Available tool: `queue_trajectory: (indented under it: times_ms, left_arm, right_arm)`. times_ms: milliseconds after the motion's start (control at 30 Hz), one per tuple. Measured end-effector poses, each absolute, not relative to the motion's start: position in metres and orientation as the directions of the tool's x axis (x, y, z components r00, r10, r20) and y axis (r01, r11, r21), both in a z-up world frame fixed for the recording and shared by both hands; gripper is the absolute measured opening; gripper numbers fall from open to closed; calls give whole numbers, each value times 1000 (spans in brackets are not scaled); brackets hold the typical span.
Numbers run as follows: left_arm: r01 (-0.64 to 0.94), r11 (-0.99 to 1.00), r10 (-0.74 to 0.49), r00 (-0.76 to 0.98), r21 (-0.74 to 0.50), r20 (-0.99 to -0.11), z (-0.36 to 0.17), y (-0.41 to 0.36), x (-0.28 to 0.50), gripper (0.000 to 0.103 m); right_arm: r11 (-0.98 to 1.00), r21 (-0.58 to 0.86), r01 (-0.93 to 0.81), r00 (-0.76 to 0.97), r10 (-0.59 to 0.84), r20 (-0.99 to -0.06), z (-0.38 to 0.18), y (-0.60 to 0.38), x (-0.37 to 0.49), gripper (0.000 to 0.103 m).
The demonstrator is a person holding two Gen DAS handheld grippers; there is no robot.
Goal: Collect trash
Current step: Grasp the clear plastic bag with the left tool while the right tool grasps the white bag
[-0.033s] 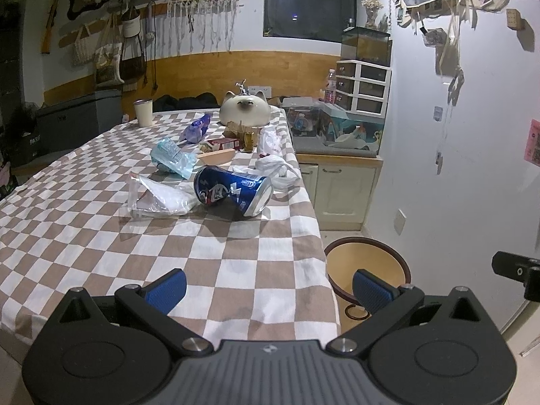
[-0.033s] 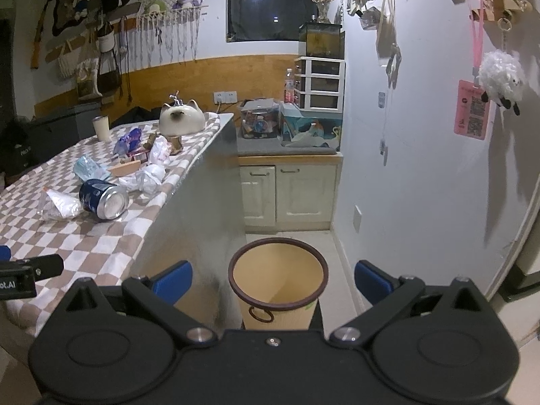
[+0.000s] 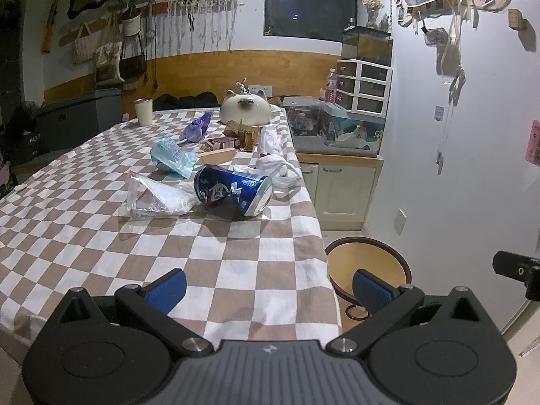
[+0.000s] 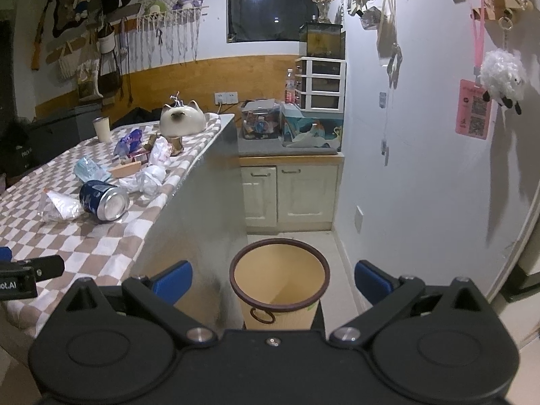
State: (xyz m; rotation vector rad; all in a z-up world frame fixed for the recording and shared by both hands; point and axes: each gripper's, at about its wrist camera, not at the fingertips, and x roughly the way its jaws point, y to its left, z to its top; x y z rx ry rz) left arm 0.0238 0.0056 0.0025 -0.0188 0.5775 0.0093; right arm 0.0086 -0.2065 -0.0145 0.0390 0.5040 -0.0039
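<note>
A dented blue can (image 3: 233,189) lies on its side on the checkered table (image 3: 67,219), beside a clear plastic bag (image 3: 158,197). Farther back lie a light blue wrapper (image 3: 172,155), crumpled white plastic (image 3: 276,168) and a purple wrapper (image 3: 197,128). My left gripper (image 3: 268,287) is open over the table's near right corner, well short of the can. A tan trash bin with a dark rim (image 4: 280,240) stands on the floor by the table's side. My right gripper (image 4: 272,280) hangs open just above the bin, holding nothing. The can (image 4: 104,200) also shows in the right wrist view.
A cat-shaped ceramic pot (image 3: 244,109), a pale cup (image 3: 144,111) and small boxes (image 3: 221,143) sit at the table's far end. A low cabinet (image 3: 341,185) with cluttered containers stands behind the bin. The white wall (image 4: 422,185) closes the right side.
</note>
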Motion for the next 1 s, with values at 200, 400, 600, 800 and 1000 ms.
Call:
queue_trajectory:
  times_ms: [200,400,600,800,1000]
  left_arm:
    - [-42,999,18,820,-28,-572,-7,19,52,103]
    - [-96,995,54,801,-40,-596,-11,40,76,103]
    - [-158,987,104,787,-36,-608,-8,64,100,103]
    - [-216,976,154,787,-32,-598,-1,92,120,103]
    - [-255,965,176,805,-63,-567,2,126,141,103]
  right_arm:
    - [997,75,-21,876,54,-478,-20,-206,31,103]
    - [996,65,-63,872,86,-483,-21,-191,63,103]
    - [993,57,-106,868,120,-481,-20,-174,97,103]
    - [975,110,-195,860,224,-458,-15,-158,137,103]
    - [958,154,-242,858,285,-427,-10,-139,176,103]
